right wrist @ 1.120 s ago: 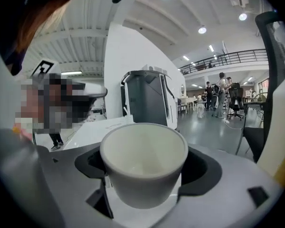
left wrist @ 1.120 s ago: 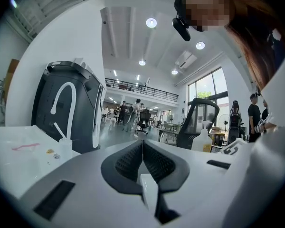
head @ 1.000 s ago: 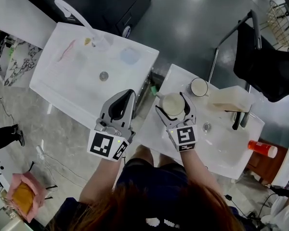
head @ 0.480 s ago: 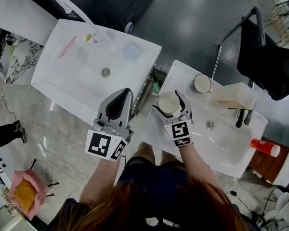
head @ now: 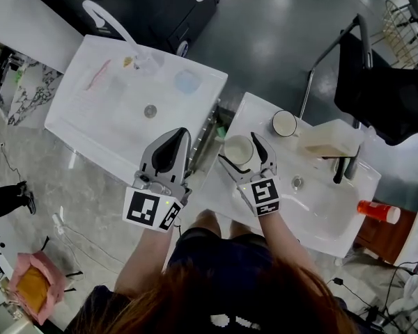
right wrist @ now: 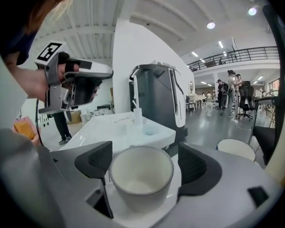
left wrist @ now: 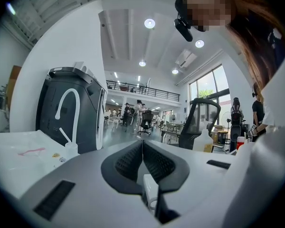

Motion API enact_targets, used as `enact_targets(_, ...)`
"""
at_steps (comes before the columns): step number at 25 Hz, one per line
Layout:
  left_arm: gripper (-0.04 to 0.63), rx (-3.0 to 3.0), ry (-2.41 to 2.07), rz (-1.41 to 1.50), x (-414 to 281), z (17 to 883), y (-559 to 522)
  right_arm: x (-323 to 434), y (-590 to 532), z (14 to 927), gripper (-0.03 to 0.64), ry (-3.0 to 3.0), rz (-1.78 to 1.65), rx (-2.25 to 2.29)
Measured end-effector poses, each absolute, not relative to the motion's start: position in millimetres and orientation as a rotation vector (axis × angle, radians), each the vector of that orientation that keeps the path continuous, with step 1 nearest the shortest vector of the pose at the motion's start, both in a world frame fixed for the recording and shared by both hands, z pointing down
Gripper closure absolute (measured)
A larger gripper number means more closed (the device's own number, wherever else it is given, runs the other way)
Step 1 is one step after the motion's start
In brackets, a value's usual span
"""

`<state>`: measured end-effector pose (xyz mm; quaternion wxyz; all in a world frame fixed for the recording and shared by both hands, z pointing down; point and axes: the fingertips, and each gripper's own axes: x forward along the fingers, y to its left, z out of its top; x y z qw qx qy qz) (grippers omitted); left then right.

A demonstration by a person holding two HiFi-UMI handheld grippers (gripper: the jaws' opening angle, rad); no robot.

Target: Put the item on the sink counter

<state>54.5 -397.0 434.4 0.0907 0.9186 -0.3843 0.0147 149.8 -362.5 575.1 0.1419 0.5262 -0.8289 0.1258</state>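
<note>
No legible text, brand or number could be made out; only coded square markers were carried on the left tongs (head: 184, 132) and right tongs (head: 240, 149).

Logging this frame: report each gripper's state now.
Left gripper: closed, empty.
Right gripper: open around the white cup, slight gap visible.

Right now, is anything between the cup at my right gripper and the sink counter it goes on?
Nothing visible. The cup stands between the right gripper's open jaws at the left end of the sink counter, seemingly already down on it. The second cup stands apart, farther back to the right.
</note>
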Motion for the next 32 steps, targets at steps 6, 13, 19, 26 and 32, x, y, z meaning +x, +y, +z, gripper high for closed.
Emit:
enact_targets(6,0.574,2.756,-1.171,0.004,53,412,-397,171,-362,523,0.299,-2.450,0.327,1.644)
enact_targets(13,0.574,2.786,-1.230,-0.048,51,384,-394,206,-353,457,0.548,-2.430,0.202,1.834)
enact_targets(19,0.574,2.821,-1.268,-0.092,52,358,-393,223,-344,398,0.600,-2.475,0.088,1.924)
enact_targets(26,0.574,2.840,-1.283,-0.130,53,339,-387,241,-329,345,0.601,-2.497,0.001,2.038)
enact_targets(32,0.574,2.848,-1.281,-0.141,55,330,-383,251,-324,317,0.601,-2.488,-0.049,2.090)
